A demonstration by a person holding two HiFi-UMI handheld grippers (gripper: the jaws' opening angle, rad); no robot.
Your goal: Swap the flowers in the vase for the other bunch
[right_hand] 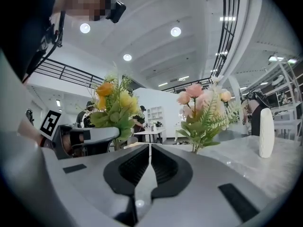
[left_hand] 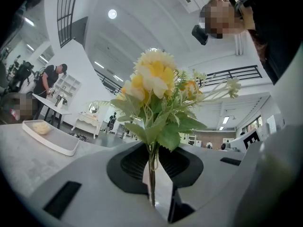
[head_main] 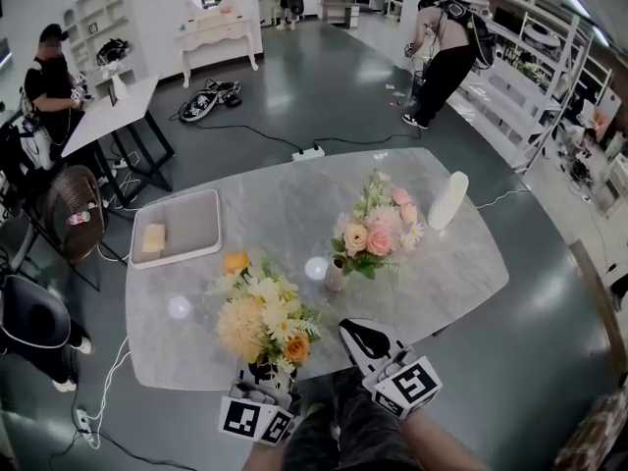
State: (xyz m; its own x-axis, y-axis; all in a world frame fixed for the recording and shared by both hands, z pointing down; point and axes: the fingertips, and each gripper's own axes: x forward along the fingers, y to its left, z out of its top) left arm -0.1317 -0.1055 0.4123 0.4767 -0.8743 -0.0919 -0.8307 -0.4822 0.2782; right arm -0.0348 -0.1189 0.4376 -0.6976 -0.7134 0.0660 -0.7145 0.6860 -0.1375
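Pinching the yellow bunch [left_hand: 156, 86] by the stems in my left gripper [left_hand: 152, 178], right gripper [right_hand: 150, 160] closed up empty.

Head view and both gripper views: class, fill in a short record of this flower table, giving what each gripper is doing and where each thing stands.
table: grey marble top
left gripper: shut on the stems of the yellow bunch, held upright at the table's near edge
right gripper: shut, nothing between its jaws
vase: small, mid-table, holds the pink bunch
tray: white, at the table's left end, with a pale yellow block in it
tall white object: stands right of the pink bunch
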